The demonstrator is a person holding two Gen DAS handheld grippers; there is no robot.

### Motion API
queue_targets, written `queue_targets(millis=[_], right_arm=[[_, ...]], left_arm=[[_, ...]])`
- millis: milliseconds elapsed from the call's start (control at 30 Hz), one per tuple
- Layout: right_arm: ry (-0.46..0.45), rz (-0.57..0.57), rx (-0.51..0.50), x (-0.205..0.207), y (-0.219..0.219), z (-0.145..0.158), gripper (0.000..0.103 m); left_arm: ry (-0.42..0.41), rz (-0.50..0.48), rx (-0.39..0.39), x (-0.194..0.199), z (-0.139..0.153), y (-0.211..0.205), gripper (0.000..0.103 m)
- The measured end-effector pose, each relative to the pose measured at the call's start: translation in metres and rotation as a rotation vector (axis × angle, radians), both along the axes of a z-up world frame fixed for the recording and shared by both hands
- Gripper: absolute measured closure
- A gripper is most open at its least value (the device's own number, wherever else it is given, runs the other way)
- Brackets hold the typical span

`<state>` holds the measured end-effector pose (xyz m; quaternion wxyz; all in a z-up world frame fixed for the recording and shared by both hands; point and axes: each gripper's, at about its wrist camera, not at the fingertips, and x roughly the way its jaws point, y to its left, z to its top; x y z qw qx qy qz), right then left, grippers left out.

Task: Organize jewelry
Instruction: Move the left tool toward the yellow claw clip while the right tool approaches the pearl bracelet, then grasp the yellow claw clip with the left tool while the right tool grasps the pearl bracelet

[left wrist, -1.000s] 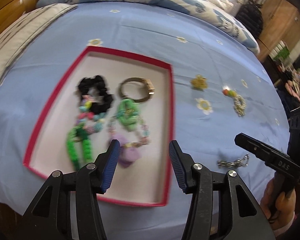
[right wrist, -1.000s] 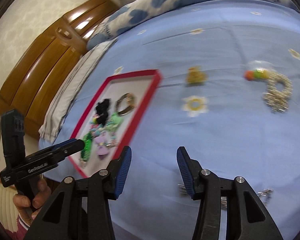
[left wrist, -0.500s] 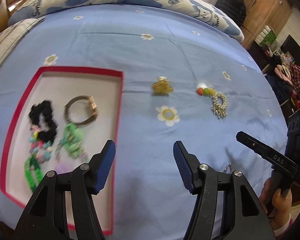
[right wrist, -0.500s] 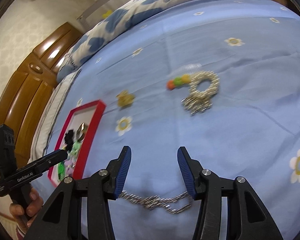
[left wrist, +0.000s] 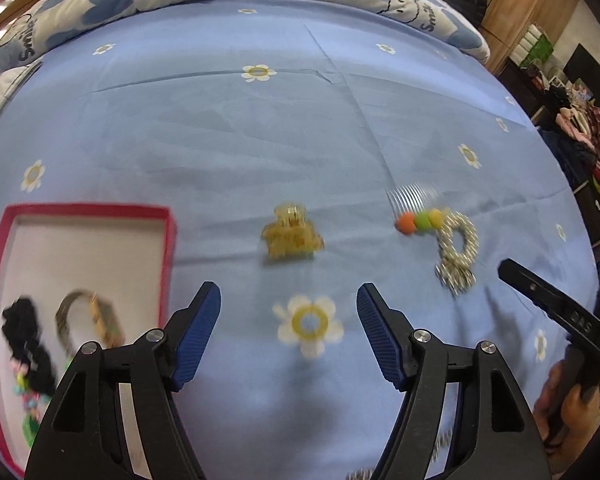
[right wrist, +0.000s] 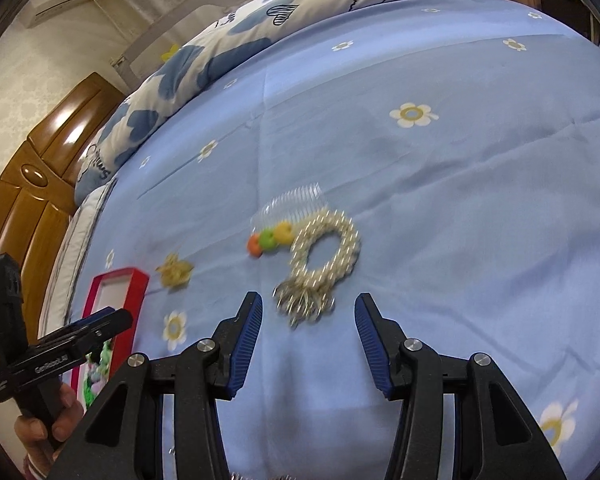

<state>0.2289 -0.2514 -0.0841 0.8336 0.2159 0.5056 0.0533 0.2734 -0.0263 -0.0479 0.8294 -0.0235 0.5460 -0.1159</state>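
Blue bedsheet (right wrist: 460, 208), pearl bracelet (right wrist: 324, 256) just beyond right claw (right wrist: 308, 344)

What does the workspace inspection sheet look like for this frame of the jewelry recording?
Surface: blue flowered bedsheet.
Job's things: red-rimmed tray holding black scrunchie, gold bangle, beads; gold claw clip, pearl bracelet and clear comb with coloured balls lie on the sheet.
Clutter: silver chain at the bottom edge.
Grippers: left gripper open, empty; right gripper open, empty.
Cables: nothing seen.
Surroundings: patterned duvet, wooden wardrobe.
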Motion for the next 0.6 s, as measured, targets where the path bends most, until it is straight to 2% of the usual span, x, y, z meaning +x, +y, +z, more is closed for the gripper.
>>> queue_targets(millis=[200, 400, 467, 500, 600], right_arm=[[0.012, 0.002, -0.017, 0.023, -0.003, -0.015, 0.052], [0.037, 0.021, -0.076, 0.038, 0.002, -0.033, 0.052], [0.033, 0.031, -0.1, 0.04, 0.005, -0.036, 0.052], [0.028, 0.036, -0.113, 0.04, 0.007, -0.036, 0.053], [0.02, 0.049, -0.16, 0.039, 0.011, -0.037, 0.064]], left_arm=[[0.026, 0.033, 0.029, 0.031, -0.022, -0.01, 0.032], [0.039, 0.05, 0.059, 0.043, -0.038, -0.016, 0.034], [0.038, 0.048, 0.075, 0.045, -0.042, -0.019, 0.05], [0.046, 0.04, 0.076, 0.046, -0.046, -0.021, 0.064], [0.031, 0.037, 0.084, 0.044, -0.046, -0.022, 0.063]])
